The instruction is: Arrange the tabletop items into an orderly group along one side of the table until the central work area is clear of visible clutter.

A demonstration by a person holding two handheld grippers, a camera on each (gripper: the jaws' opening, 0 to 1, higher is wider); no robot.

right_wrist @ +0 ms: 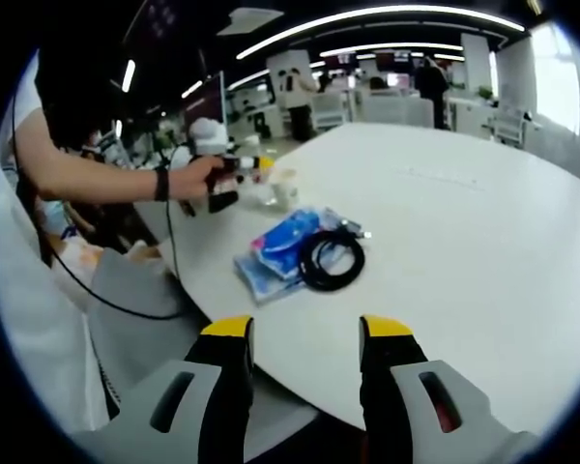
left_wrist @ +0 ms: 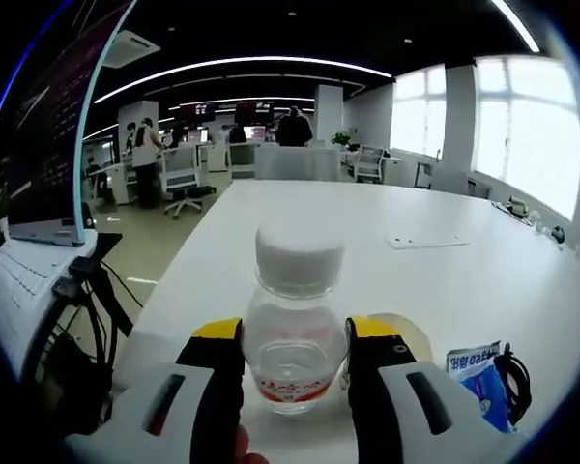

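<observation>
The left gripper point(left_wrist: 295, 362) is clamped on a small clear plastic bottle with a white cap and a red label point(left_wrist: 293, 333), its two yellow-tipped black jaws pressed against the bottle's sides near the edge of the round white table point(left_wrist: 416, 280). In the right gripper view this bottle point(right_wrist: 282, 188) stands by the table's rim, held by the left gripper point(right_wrist: 234, 179) with the person's hand point(right_wrist: 198, 179) behind it. Just beside the bottle, further along the same rim, lie a blue plastic packet point(right_wrist: 275, 253) and a coiled black cable point(right_wrist: 331, 259), touching each other; in the left gripper view the packet point(left_wrist: 480, 372) and cable point(left_wrist: 515, 379) sit to the bottle's right. The right gripper point(right_wrist: 304, 362) hangs released over the table edge on the near side of the packet, holding nothing between its spread jaws. The step in hand seems to be placing the bottle into the group by the rim. The next move likely calls for setting it upright close to the packet, then releasing gently so it does not tip.
</observation>
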